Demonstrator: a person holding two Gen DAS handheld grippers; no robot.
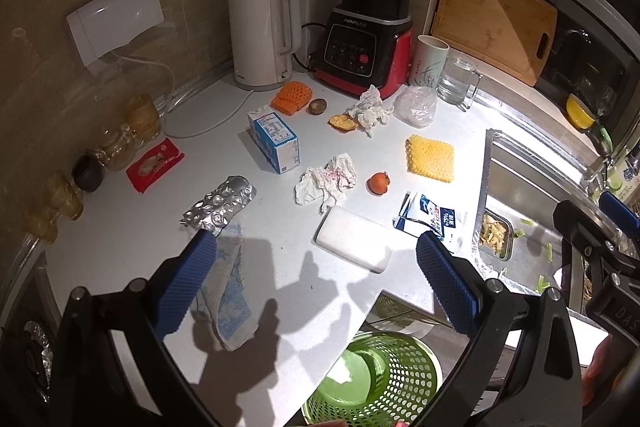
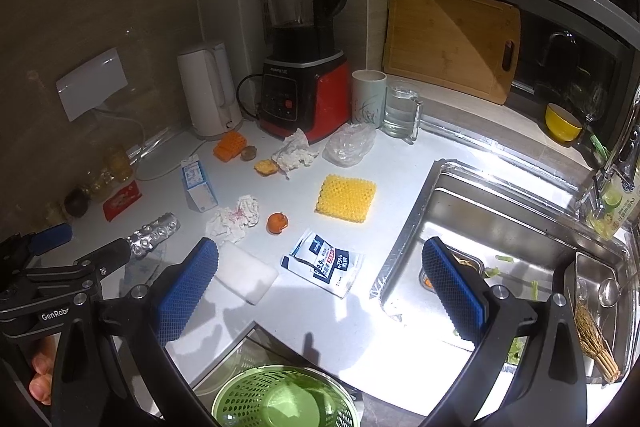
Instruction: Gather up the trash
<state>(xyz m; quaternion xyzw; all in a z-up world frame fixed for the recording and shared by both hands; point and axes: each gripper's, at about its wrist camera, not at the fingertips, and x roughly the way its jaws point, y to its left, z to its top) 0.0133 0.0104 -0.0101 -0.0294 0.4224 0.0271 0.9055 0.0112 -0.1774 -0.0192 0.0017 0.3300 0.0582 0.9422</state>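
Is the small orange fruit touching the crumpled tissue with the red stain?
Apart. In the right wrist view a strip of bare counter shows between the orange fruit and the stained tissue; the left wrist view shows the same gap.

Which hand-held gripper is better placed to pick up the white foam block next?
Left. The left hand-held gripper is open, with the white foam block between its fingers; the right hand-held gripper sits nearer the sink.

blender base: "Joyoung" across the top of its black control panel | wipes packet: "99.9%" and "75%" in its print, the rest too small to read | left gripper: "GenRobo" on its black body, cut off | right gripper's housing: "DAS", cut off
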